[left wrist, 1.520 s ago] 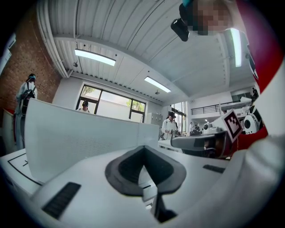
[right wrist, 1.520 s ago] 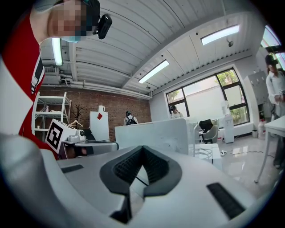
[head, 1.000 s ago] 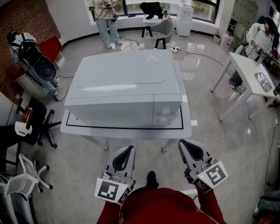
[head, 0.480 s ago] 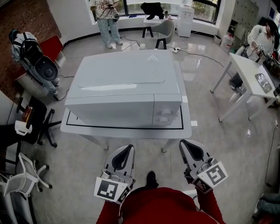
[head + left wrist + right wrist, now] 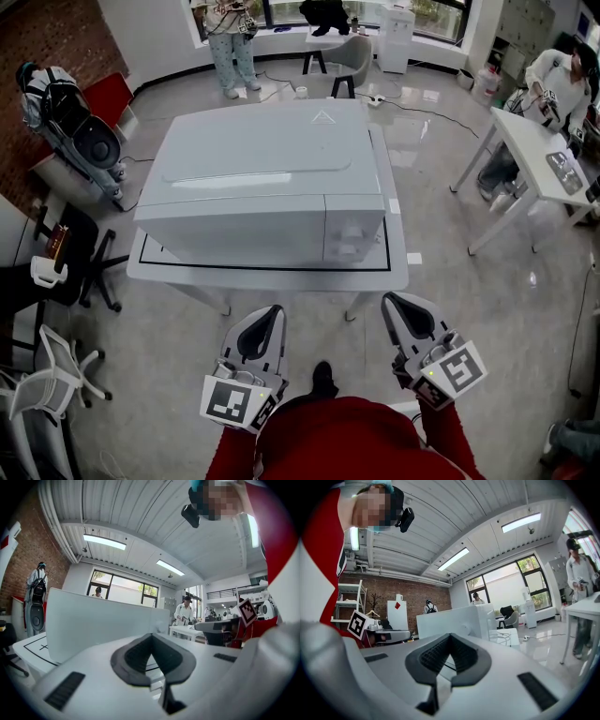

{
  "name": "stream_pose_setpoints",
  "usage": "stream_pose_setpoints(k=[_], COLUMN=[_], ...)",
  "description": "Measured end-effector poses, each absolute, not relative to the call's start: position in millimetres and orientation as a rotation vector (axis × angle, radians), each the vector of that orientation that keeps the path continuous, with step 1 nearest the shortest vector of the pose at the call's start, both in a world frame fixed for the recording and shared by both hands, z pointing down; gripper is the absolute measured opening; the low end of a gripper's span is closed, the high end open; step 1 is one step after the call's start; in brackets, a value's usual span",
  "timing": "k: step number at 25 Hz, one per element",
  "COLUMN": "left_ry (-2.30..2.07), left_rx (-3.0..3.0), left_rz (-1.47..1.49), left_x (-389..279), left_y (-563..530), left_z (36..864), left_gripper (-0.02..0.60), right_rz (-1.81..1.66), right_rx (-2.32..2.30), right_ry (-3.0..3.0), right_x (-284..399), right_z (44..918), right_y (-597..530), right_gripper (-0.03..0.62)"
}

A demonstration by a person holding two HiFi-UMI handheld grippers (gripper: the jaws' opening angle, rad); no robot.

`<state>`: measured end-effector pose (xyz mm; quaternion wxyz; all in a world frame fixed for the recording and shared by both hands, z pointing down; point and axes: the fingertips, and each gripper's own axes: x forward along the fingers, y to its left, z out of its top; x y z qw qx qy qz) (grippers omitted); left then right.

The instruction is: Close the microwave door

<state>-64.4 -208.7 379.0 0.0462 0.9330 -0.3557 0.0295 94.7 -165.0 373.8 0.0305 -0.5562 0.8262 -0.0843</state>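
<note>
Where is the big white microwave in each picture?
Head view: the microwave fills the middle of the picture.
Left gripper view: it is the white box left of centre.
Right gripper view: it is the white box in the middle.
Shared landmark: the brick wall, at the top left in the head view, at the left edge in the left gripper view, and behind the microwave in the right gripper view.

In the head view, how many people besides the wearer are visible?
2. The first person stands by the windows beyond the microwave; the second person is at the white side table on the right. Others may be hidden.
</note>
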Motion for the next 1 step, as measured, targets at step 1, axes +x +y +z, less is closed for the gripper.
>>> stream_pose_setpoints(k=[1], left_ry=[-1.087], left_rx=[2.846], left_rz=[0.090], left_x=[-64.4], left_y=[-208.5], left_z=[378.8], left_gripper=[0.011], right_rz=[-0.258], right_rx=[-1.715], right_ry=[2.540], right_x=[95.3], right_z=[373.1], right_y=[-164.7], right_gripper=[0.014])
